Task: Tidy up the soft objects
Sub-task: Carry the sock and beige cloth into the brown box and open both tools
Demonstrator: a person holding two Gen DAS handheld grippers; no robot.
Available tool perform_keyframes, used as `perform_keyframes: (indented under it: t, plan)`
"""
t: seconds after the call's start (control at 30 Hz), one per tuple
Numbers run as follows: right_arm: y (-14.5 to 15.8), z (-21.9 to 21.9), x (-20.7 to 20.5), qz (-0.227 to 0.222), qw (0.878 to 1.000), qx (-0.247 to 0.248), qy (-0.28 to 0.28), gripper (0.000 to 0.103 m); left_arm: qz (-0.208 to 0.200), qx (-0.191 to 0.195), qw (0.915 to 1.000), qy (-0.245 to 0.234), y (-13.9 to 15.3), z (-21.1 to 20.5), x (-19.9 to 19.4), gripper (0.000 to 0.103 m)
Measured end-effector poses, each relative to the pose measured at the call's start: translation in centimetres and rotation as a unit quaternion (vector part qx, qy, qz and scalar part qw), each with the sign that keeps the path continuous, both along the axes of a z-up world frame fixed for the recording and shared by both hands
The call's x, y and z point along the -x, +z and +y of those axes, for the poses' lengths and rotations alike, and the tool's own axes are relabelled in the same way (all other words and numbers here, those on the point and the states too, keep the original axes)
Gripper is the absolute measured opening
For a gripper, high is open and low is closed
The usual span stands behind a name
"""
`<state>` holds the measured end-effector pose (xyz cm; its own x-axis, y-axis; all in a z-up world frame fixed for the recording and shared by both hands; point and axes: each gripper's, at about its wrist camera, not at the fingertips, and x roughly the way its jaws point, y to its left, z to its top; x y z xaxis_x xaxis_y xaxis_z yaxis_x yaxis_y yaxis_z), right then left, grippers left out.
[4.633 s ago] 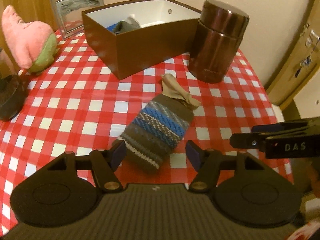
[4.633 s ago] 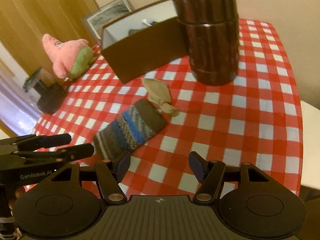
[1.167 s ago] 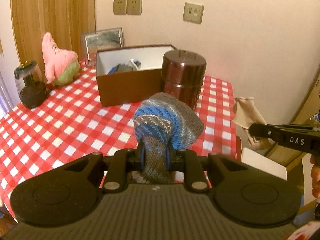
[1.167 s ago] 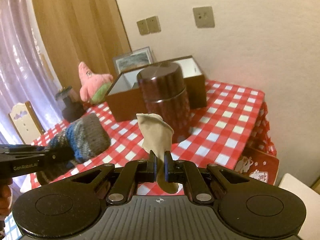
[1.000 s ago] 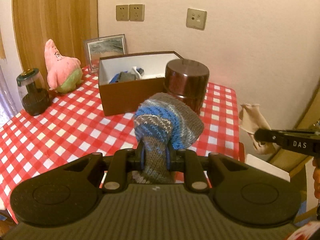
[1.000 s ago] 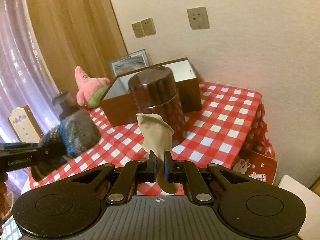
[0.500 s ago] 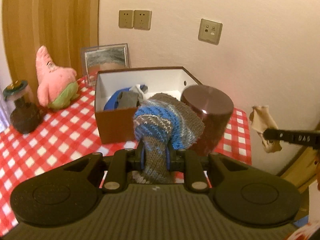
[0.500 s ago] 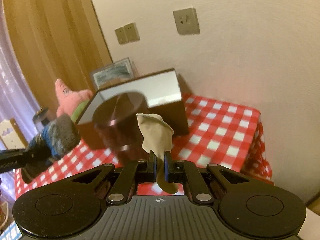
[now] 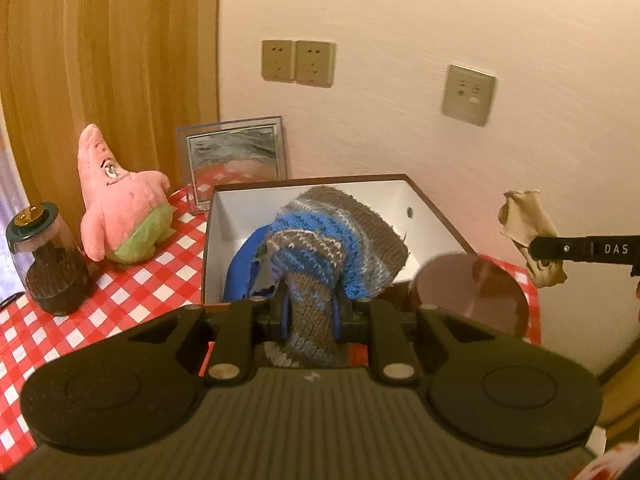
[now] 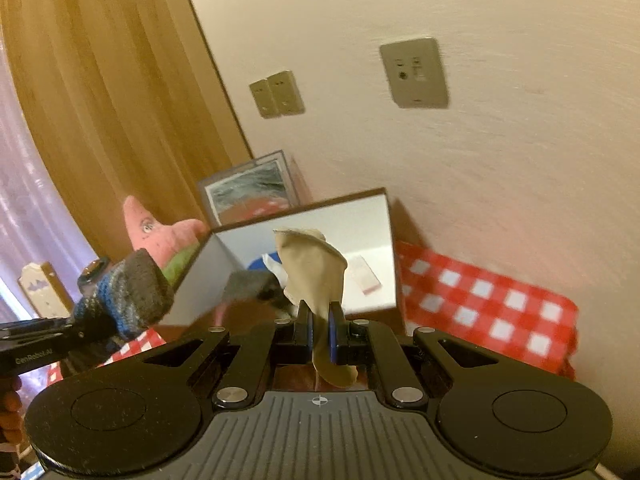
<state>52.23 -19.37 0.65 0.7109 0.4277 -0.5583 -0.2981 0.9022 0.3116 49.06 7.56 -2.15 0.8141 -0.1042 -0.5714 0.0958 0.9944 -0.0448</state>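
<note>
Left gripper (image 9: 311, 314): fingers clamped on the knitted sock (image 9: 340, 240), a thick blue-and-brown striped wool, bulging upward in front of the box (image 9: 434, 210).
Right gripper (image 10: 319, 330): fingers pinched on the beige sock (image 10: 312, 268), thin, smooth, upright, limp tail below.
Box: brown card, white inside, open-topped on the checked table (image 9: 132, 284).
Hidden: box contents partly covered, blurred.

Cream wall (image 9: 400, 20) with sockets (image 9: 298, 63), wood panel (image 9: 108, 60), red-checked tablecloth (image 9: 132, 300).
</note>
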Motion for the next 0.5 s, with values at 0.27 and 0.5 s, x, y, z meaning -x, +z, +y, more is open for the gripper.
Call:
perform_keyframes:
  t: [0.27, 0.5]
  plan:
    - [-1.6, -0.6, -7.0, 0.017, 0.999, -0.003, 0.052, 0.007, 0.018, 0.009, 0.9989, 0.043, 0.2, -2.3, -4.8, 0.018]
    - [-3.1, 0.0, -11.8, 0.035, 0.997, -0.002, 0.073, 0.007, 0.036, 0.009, 0.9981, 0.05, -0.7, -3.2, -9.3, 0.018]
